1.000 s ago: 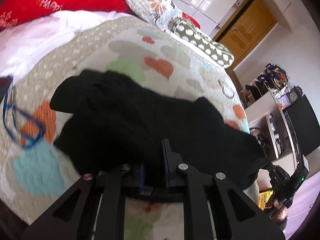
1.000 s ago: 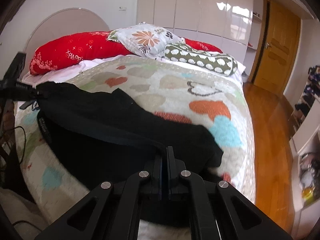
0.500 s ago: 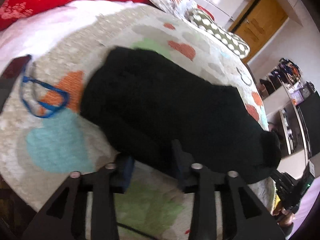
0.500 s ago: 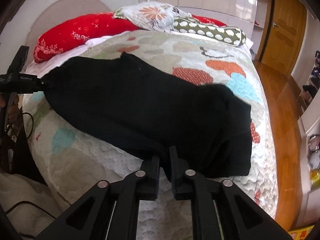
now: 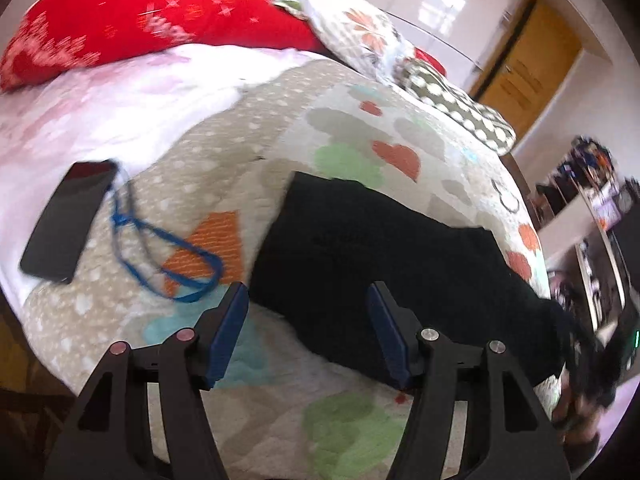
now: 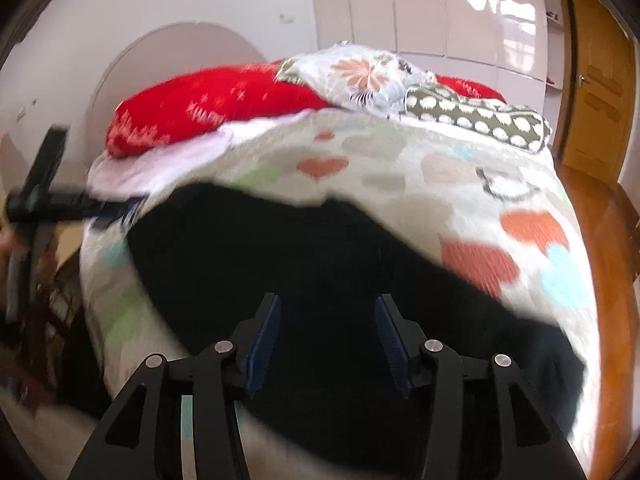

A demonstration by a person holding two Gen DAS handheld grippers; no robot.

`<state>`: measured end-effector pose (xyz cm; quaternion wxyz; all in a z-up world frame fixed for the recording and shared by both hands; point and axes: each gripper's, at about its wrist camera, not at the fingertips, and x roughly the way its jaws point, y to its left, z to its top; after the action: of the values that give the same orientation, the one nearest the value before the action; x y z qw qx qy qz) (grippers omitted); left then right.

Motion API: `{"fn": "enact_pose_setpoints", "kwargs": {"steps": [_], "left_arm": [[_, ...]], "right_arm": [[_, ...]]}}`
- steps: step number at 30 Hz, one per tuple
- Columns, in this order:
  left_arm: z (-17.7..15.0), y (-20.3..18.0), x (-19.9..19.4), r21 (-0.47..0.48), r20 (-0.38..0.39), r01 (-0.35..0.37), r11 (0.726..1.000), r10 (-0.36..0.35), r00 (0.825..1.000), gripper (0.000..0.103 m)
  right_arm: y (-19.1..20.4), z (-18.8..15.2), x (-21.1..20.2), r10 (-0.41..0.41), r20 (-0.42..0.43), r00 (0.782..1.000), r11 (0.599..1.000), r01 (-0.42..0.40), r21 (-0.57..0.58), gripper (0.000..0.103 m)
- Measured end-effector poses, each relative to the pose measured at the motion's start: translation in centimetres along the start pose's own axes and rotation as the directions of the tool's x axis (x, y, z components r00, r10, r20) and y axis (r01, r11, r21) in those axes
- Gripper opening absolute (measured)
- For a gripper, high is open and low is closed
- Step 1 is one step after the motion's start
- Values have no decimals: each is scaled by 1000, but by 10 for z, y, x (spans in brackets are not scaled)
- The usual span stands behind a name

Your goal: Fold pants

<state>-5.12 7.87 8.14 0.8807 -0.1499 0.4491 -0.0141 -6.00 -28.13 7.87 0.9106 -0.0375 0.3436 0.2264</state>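
Phone (image 5: 68,220): flat black slab with a glossy screen, lying at the left edge of the bed, on the white sheet.
Lanyard (image 5: 168,252): thin blue cord, looped loosely on the quilt just right of the phone.
Quilt (image 5: 360,128): stitched, puffy fabric in cream, printed with orange, green, grey and teal hearts; it covers the bed.
Pillows: a long red pillow (image 5: 160,20) with white print, a floral pillow (image 5: 360,36) and a green bolster (image 5: 460,112) with white dots, at the head of the bed.
Pants (image 5: 380,264): matte black soft cloth, lying flat on the quilt as a broad rough rectangle with straight edges; near the foot-side edge of the bed.
Left hand-held gripper (image 5: 308,320): black frame, blue ribbed pads, jaws spread wide, holding nothing, at the near edge of the pants.
Right hand-held gripper (image 6: 327,332): same build, jaws apart and empty, above the pants (image 6: 300,280).
Door (image 6: 596,92): smooth orange-brown wood, far right.
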Motion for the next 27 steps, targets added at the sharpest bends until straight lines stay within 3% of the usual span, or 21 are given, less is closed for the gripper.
{"fn": "enact_pose_setpoints", "kwargs": {"steps": [2, 8, 10, 11, 13, 17, 19, 23, 27], "left_arm": [[1, -10, 8, 17, -6, 5, 1000, -5, 1000, 61], [5, -29, 35, 64, -13, -33, 997, 33, 999, 61], [7, -32, 42, 74, -13, -51, 996, 52, 999, 61], [8, -32, 45, 74, -14, -55, 996, 56, 998, 61], [10, -33, 49, 74, -21, -57, 996, 59, 998, 61], [11, -31, 56, 79, -4, -92, 993, 93, 996, 65], [9, -28, 66, 69, -17, -105, 992, 107, 994, 65], [4, -29, 74, 83, 10, -147, 986, 147, 989, 76], [4, -33, 73, 91, 17, -166, 982, 165, 986, 78]], "right_arm": [[-3, 25, 30, -34, 5, 999, 999, 34, 28, 63], [-1, 64, 109, -21, -91, 996, 1000, 21, -7, 61], [-2, 66, 135, -12, -152, 988, 1000, 9, -21, 33], [-6, 66, 145, -3, -184, 983, 1000, 0, -16, 1], [-13, 67, 154, 11, -193, 981, 1000, -9, 10, 2], [-27, 80, 144, 18, -113, 993, 998, -12, 61, 1], [-30, 81, 157, 2, -129, 992, 998, 6, 66, 1], [-27, 73, 180, -17, -179, 984, 999, 26, 46, 1], [-33, 74, 166, -9, -160, 987, 997, 21, 76, 2]]}}
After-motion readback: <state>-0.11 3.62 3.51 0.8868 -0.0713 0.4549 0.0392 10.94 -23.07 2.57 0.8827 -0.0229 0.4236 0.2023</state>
